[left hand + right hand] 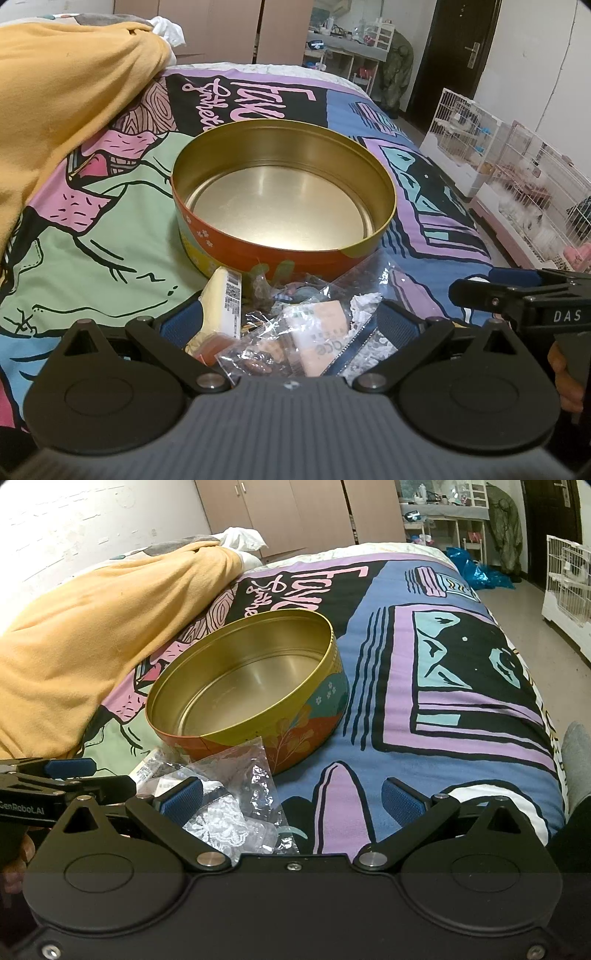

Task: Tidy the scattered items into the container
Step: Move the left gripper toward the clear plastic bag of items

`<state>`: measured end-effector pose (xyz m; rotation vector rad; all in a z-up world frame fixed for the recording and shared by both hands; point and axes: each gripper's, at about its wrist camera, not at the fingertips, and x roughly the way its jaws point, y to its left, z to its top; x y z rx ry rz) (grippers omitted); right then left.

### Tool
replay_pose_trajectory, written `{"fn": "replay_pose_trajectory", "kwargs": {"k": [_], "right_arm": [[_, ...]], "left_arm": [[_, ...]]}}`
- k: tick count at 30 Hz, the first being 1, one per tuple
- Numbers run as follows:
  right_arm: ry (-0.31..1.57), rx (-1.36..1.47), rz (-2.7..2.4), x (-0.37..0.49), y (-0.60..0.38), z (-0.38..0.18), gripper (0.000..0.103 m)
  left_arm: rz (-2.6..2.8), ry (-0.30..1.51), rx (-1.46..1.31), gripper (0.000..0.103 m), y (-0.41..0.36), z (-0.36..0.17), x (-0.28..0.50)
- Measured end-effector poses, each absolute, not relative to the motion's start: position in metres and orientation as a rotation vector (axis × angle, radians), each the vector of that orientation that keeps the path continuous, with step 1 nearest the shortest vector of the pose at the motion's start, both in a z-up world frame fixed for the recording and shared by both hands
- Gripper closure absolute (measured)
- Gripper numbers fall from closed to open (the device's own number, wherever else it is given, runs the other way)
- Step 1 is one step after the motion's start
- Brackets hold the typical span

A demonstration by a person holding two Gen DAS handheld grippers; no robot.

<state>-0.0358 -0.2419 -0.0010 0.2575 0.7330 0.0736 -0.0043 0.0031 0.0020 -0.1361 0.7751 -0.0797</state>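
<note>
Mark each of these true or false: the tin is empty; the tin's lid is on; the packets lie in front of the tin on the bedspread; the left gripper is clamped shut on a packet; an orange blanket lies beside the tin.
1. The round tin is empty. True.
2. Its lid is on. False: it stands open, its gold inside bare.
3. The packets lie on the bedspread in front of the tin. True.
4. The left gripper is clamped shut on a packet. False: its jaws stand wide open, with the pile between them.
5. An orange blanket lies beside the tin. True.
</note>
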Motion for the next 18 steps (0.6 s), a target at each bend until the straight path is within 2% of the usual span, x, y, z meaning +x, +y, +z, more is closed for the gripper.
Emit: {"fn": "replay_pose_trajectory", "kwargs": {"k": [18], "right_arm": [[0.736,0.258,0.069,-0.0358,-0.2428,-0.0018,0.000]], "left_arm": [[-0.090,0.785,-0.123,0.000,0.0002,0.0014,-0.0035]]}}
